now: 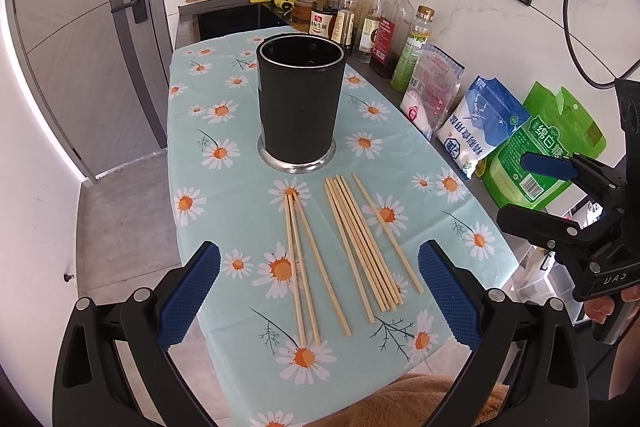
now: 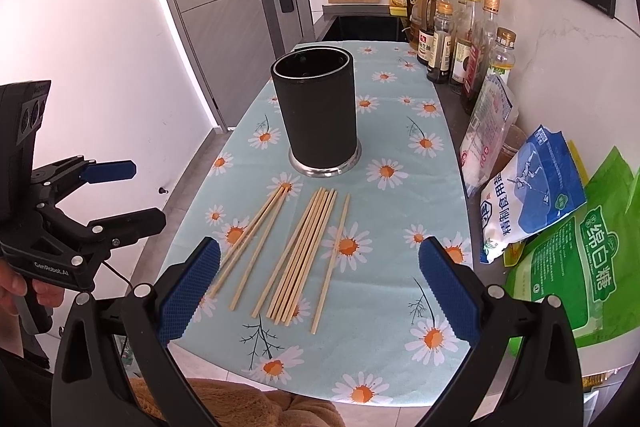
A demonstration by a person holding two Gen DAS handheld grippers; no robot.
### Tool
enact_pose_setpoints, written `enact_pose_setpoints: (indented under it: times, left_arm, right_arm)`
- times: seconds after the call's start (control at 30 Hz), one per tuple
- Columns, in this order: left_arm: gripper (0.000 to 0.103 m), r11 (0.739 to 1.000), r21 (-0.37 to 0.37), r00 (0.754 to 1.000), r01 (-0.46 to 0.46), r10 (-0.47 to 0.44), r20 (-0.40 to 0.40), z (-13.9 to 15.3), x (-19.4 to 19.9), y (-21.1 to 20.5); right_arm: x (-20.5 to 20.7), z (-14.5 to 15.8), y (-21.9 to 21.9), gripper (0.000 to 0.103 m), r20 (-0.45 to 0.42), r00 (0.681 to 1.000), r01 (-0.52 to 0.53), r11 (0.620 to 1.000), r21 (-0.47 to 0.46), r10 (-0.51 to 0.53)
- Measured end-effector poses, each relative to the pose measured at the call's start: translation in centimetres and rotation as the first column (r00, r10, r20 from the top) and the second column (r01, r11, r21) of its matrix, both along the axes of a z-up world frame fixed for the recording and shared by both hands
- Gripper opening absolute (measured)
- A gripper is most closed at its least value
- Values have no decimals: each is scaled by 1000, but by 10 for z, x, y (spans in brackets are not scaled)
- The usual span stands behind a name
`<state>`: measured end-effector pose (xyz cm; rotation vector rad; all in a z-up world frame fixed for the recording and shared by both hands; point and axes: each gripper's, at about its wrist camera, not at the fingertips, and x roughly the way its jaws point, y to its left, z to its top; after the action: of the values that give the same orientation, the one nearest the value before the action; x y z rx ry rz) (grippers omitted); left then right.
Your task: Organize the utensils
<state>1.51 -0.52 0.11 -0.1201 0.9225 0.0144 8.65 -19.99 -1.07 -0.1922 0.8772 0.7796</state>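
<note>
Left wrist view: left gripper, jaws spread wide, holding nothing, poised above the near table edge. Bamboo chopsticks lie loose on the daisy tablecloth, directly ahead between the jaws, long axes running away from the camera toward the black utensil holder, which stands upright just beyond their far tips.

Right wrist view: right gripper, jaws likewise spread, empty. Chopsticks ahead, fanned slightly leftward; neither gripper judged clearly nearer.
</note>
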Motion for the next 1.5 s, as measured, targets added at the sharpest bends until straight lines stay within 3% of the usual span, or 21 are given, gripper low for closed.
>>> enact_pose_setpoints:
  times: [0.9,1.0,1.1,1.27,1.37,1.5]
  left_arm:
    - [97,1000,4,999,-14,14,-45,-16,16,12]
    - [97,999,15,997,-40,41,-69,-23,22,18]
    - [97,999,-25,997,-28,26,-73,-25,26,25]
    - [97,999,-22,994,-25,22,-109,-38,38,30]
    - [96,999,-32,983,-14,8,-183,-55,51,34]
    - [96,999,-37,977,-16,7,-214,-70,64,39]
  right_arm:
    - [18,-15,14,99,-34,999,-11,1000,-25,10]
    - [29,-24,20,99,-81,997,0,999,-50,-4]
    - [47,-34,22,99,-149,989,21,999,-36,-26]
    - [78,-58,28,94,-283,957,49,998,-49,-60]
    - [96,-72,34,81,-343,936,49,996,-80,-74]
    - [117,-97,48,69,-470,878,31,990,-135,-92]
